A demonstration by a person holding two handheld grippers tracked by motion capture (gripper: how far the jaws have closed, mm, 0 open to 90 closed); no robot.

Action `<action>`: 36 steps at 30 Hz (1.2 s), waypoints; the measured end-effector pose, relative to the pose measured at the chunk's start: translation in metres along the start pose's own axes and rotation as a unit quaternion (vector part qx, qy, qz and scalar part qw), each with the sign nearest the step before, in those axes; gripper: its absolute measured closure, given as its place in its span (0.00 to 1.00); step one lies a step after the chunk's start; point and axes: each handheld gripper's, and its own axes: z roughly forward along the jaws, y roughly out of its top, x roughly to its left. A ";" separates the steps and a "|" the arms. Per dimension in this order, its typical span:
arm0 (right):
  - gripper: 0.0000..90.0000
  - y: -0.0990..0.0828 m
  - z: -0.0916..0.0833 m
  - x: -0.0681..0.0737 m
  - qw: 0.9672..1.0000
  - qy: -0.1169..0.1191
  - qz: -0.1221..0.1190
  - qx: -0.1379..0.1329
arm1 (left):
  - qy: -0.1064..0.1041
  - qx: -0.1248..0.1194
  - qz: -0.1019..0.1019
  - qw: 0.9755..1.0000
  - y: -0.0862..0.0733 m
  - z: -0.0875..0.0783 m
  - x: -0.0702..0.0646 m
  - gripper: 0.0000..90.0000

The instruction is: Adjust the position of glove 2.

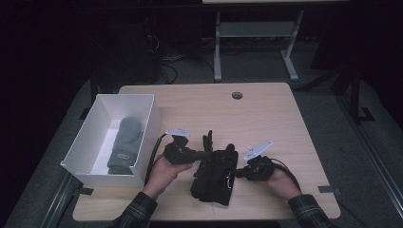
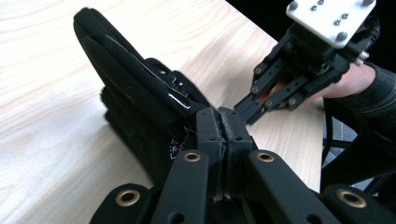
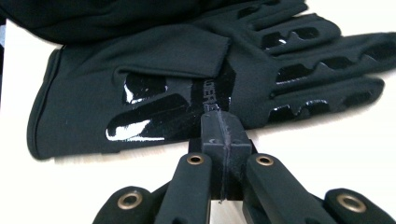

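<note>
Item: black gloves (image 1: 215, 175), a pair, soft knit fabric with glossy grip patches on palm and fingers (image 3: 299, 35); one lies flat on the other, fingers pointing away from the person. Location: between the two grippers, on the near middle of the table.

Left gripper (image 1: 202, 154): held level in the left hand (image 1: 164, 173), tip at the gloves' left edge; jaws pressed together, with black fabric bunched right at their tips (image 2: 223, 122), though a real pinch on it cannot be confirmed.

Right gripper (image 1: 236, 174): held level in the right hand (image 1: 280, 183), tip at the gloves' right edge beside the cuff (image 3: 51, 116); jaws clenched, pads meeting (image 3: 220, 133), nothing seen between them.

Surface: light wooden table (image 1: 266, 114) with a cable hole (image 1: 237, 95). A white box (image 1: 95, 123), beyond the left gripper, holds a grey mitten (image 1: 124, 145).

Room: dark; a white desk frame (image 1: 256, 33) stands behind the table.
</note>
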 end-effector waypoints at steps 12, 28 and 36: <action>1.00 0.018 0.021 0.015 1.000 0.013 -0.023 0.002 | -0.003 0.038 0.014 0.999 -0.004 0.014 -0.006 0.98; 1.00 0.023 0.027 0.017 0.999 0.011 -0.034 0.001 | -0.012 0.052 0.015 0.998 -0.013 0.037 -0.008 0.85; 0.99 0.012 0.000 -0.001 0.999 -0.018 0.000 -0.030 | -0.016 0.080 0.037 0.996 -0.017 0.045 -0.024 1.00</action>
